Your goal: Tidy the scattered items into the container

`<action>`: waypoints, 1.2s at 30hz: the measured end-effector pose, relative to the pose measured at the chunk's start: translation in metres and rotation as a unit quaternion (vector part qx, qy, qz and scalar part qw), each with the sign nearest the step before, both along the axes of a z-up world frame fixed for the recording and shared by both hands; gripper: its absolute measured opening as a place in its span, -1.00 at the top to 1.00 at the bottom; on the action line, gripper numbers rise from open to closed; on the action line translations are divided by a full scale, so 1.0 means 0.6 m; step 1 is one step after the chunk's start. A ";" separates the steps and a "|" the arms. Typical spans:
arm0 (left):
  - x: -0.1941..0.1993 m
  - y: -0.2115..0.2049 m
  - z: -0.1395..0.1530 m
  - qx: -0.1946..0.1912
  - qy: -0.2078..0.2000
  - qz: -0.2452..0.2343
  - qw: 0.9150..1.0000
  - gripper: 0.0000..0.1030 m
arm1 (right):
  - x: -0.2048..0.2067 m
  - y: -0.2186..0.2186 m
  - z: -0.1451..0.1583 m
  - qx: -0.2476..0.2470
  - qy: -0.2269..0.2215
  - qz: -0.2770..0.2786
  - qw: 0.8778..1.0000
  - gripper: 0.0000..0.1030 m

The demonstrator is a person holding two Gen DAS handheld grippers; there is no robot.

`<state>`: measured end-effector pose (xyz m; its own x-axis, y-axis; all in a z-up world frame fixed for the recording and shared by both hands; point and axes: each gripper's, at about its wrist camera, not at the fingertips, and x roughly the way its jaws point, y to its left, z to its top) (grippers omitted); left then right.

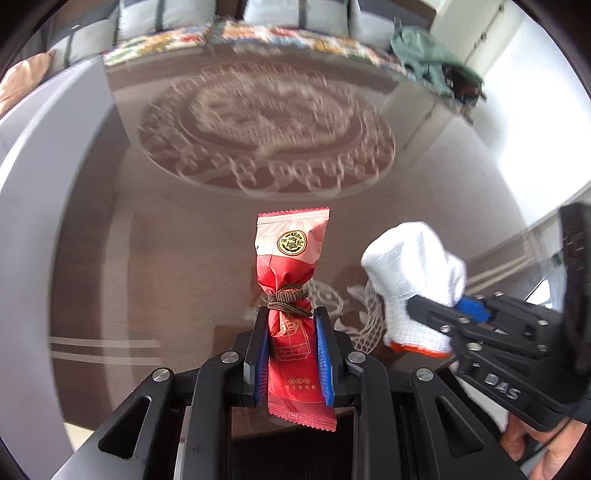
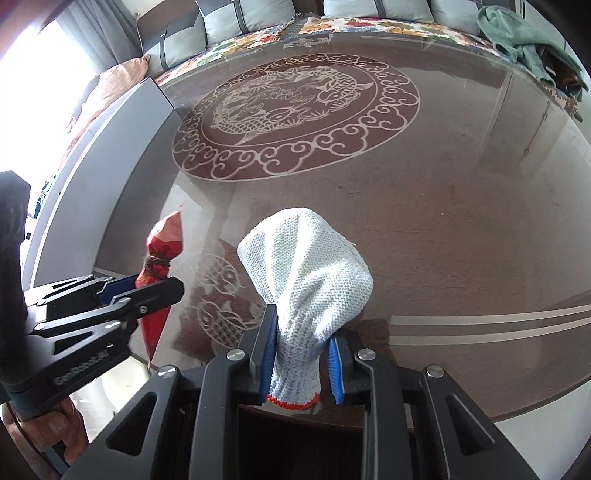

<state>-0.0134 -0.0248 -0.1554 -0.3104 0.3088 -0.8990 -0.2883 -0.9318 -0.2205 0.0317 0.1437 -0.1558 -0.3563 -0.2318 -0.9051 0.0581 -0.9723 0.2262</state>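
Observation:
My left gripper [image 1: 291, 321] is shut on a red snack packet [image 1: 290, 266] with a brown cord wound round its middle, held upright above the table. The packet also shows in the right wrist view [image 2: 162, 254], with the left gripper [image 2: 147, 291] at the left. My right gripper [image 2: 303, 332] is shut on a white knitted glove [image 2: 306, 266] with an orange cuff edge. The glove [image 1: 417, 273] and right gripper [image 1: 436, 310] appear at the right of the left wrist view. No container shows in either view.
A brown glass-topped table [image 2: 461, 229] with a round fish pattern [image 2: 295, 114] lies ahead. A sofa with grey cushions [image 2: 251, 14] and a floral cover stands behind it. A green cloth [image 2: 517, 33] lies at the far right. A grey panel [image 2: 110, 162] runs along the left.

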 end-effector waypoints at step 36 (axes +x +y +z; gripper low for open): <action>-0.077 -0.547 0.157 -0.045 0.051 0.364 0.929 -1.00 | -0.294 -0.535 0.163 -0.056 0.036 0.216 0.974 -0.14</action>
